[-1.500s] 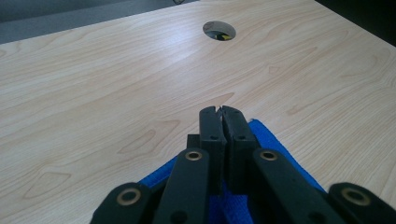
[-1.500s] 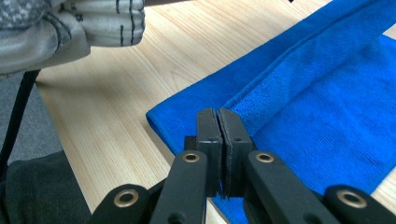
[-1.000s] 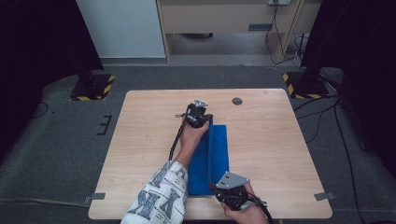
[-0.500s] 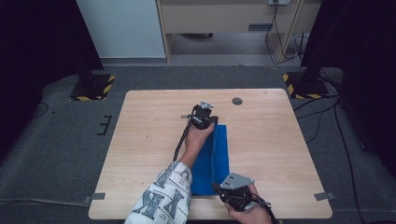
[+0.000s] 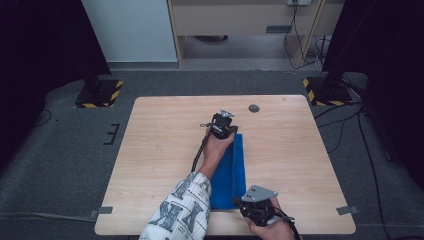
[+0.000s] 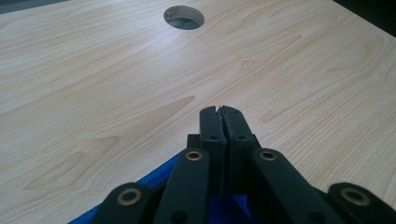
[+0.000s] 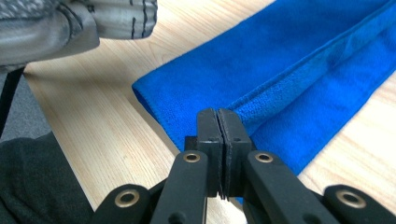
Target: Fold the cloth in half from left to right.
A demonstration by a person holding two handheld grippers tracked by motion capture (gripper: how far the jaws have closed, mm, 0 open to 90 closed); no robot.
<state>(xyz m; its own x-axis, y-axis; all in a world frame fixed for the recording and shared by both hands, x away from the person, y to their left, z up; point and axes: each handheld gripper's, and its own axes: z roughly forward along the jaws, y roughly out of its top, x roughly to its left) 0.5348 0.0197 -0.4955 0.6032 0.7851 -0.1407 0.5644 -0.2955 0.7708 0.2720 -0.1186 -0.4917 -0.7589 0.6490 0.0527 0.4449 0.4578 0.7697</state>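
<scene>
Grey carpet lay around a pale wooden desk (image 5: 165, 150), with dark stands on yellow-and-black striped bases at its two far corners and a light cabinet beyond. A long blue cloth (image 5: 231, 172), folded into a narrow strip, ran down the middle of the desk between the two pairs of tongs.

At the strip's far end sat the left tongs (image 5: 223, 126), gripped by a hand whose forearm wore a black-and-white patterned sleeve (image 5: 182, 210) and lay along the cloth's left edge. In the left gripper view those tongs (image 6: 221, 112) had their jaws pressed flat together, pointing low over bare wood. A corner of the blue cloth (image 6: 159, 175) showed just under and behind the jaws, touching their base as far as could be seen; whether any fabric was pinched between the tips could not be told. Ahead of the tips, well apart, a round cable hole (image 6: 183, 17) opened in the desk top.

At the strip's near end the right tongs (image 5: 250, 204) rested by the desk's front edge, a grey three-cornered plate on top. In the right gripper view these tongs (image 7: 218, 113) were likewise closed tight, jaw against jaw, their tips over the near edge of the cloth (image 7: 280, 74), where a folded layer formed a raised ridge running away to the upper right. The cloth's rounded end lay just left of the tips. Above and left of them hung the patterned sleeve (image 7: 79, 23).
</scene>
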